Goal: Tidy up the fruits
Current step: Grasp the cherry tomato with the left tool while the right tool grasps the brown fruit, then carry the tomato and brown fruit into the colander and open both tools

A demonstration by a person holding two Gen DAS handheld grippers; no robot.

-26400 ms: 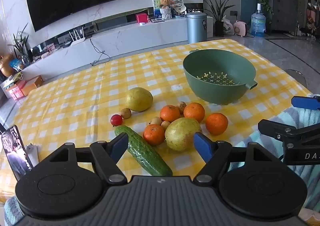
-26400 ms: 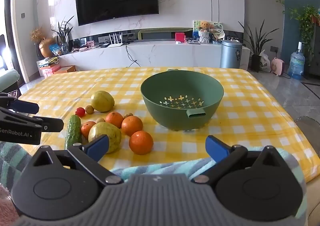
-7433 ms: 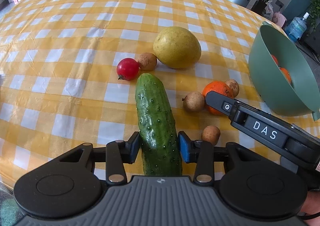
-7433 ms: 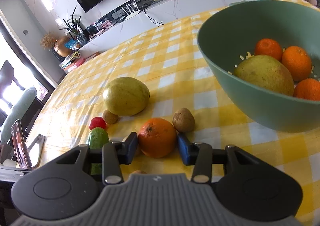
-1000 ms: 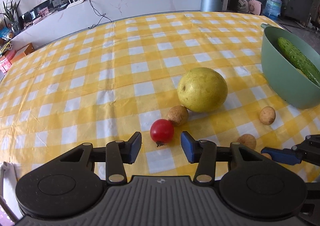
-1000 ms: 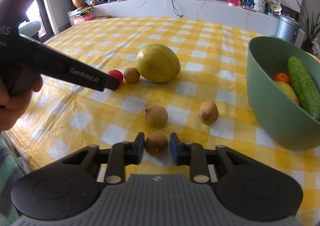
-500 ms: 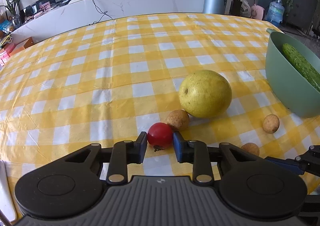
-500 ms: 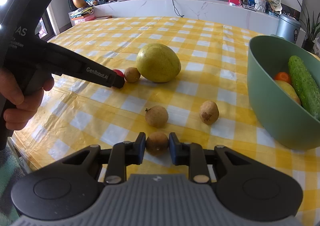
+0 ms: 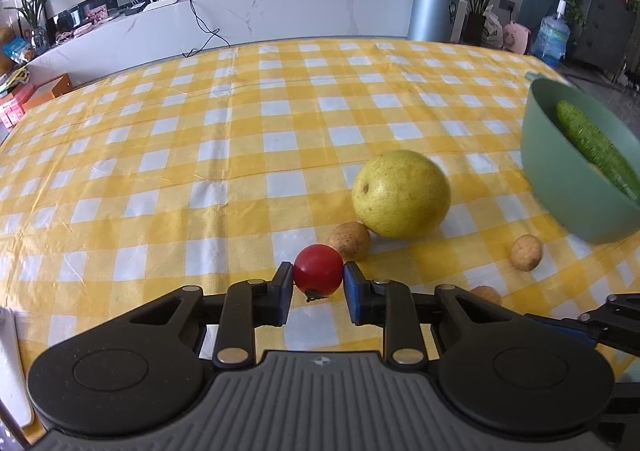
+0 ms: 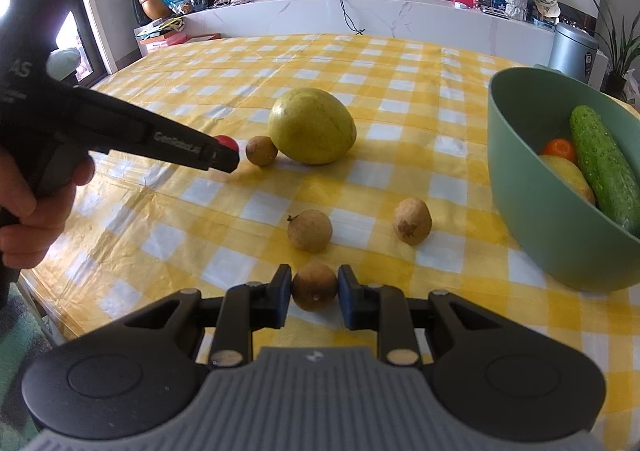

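Observation:
My left gripper (image 9: 318,283) is shut on a small red tomato (image 9: 318,270), held just above the yellow checked tablecloth; the tomato also shows in the right wrist view (image 10: 228,142). My right gripper (image 10: 314,291) is shut on a small brown longan (image 10: 314,286). A large yellow-green pear (image 9: 401,193) lies on the cloth, with a longan (image 9: 349,240) touching its left side. Two loose longans (image 10: 310,230) (image 10: 412,220) lie ahead of my right gripper. The green colander bowl (image 10: 536,211) at the right holds a cucumber (image 10: 606,167), an orange and another pear.
The tablecloth (image 9: 240,139) covers the whole table, with its near edge just below both grippers. A white object (image 9: 12,363) lies at the near left edge. Beyond the table stand a white TV console (image 9: 240,19) and a grey bin (image 9: 434,13).
My left gripper has closed fully on the tomato and lifted it slightly. My right gripper stays shut on the longan, hardly moved.

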